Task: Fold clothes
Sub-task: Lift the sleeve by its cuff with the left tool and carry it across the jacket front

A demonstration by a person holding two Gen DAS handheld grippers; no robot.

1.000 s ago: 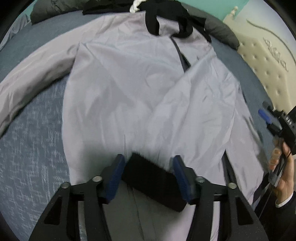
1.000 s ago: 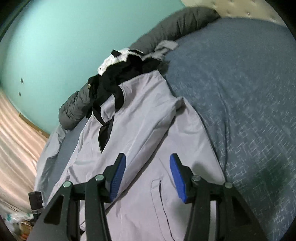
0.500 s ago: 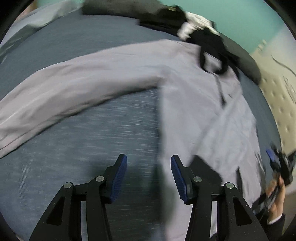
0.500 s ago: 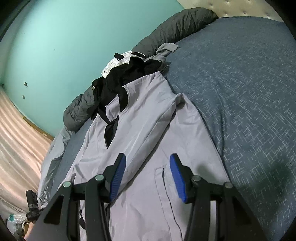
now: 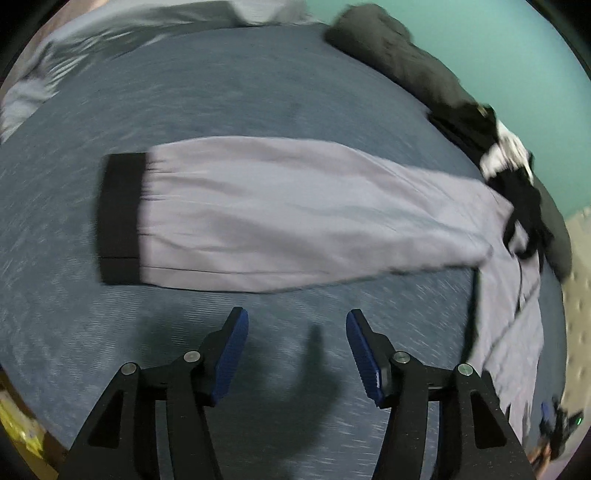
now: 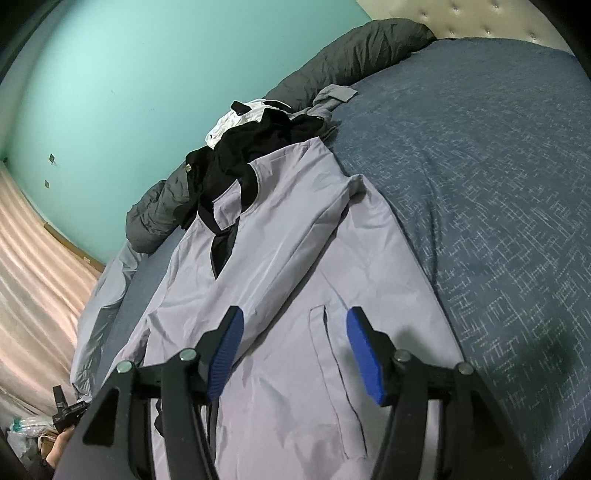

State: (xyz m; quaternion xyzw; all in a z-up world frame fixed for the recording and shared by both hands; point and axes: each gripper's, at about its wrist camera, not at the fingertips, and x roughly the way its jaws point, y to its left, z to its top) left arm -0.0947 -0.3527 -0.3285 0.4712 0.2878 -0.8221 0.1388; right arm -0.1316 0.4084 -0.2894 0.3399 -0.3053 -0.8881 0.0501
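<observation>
A light grey jacket (image 6: 295,258) with black collar lies face up on the blue bedspread (image 6: 480,184). One sleeve is folded across its front. The other sleeve (image 5: 295,218) stretches out flat and ends in a black cuff (image 5: 120,218). My left gripper (image 5: 297,332) hovers over bare bedspread just short of that sleeve; its jaws are opening with nothing between them. Over the jacket's lower front, beside the pocket slit (image 6: 325,332), my right gripper (image 6: 293,332) is also opening and holds nothing.
A heap of black and white clothes (image 6: 251,140) lies at the jacket's collar. A dark grey duvet (image 6: 351,62) runs along the teal wall (image 6: 147,74). The padded headboard (image 6: 461,18) is at the far right. Curtains (image 6: 33,277) hang at the left.
My left gripper let go of the folded sleeve's black cuff and swung left to the outstretched sleeve. The right gripper crept slightly forward over the jacket. Both jaws stand wider.
</observation>
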